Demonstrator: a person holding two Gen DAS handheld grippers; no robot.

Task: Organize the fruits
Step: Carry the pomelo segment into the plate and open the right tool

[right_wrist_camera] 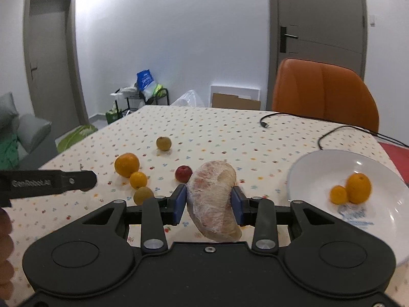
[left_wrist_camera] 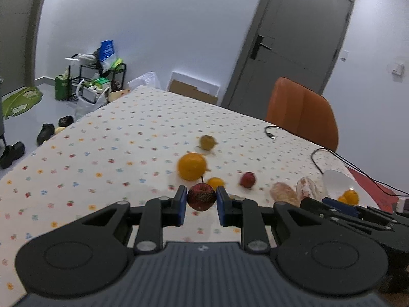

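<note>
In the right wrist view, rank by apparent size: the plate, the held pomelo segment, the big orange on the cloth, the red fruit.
1. Plate, partly cut off by the frame.
2. Pomelo segment; it is nearest the camera, so it looks enlarged.
3. Big orange.
4. Red fruit.

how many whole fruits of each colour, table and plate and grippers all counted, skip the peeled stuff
orange: 4 (large orange, small orange, two plate oranges)
red: 2 (dark red apple, small red fruit)
yellow-green: 2 (far yellow-green fruit, near yellow-green fruit)
total: 8
skipped: peeled segment
</note>
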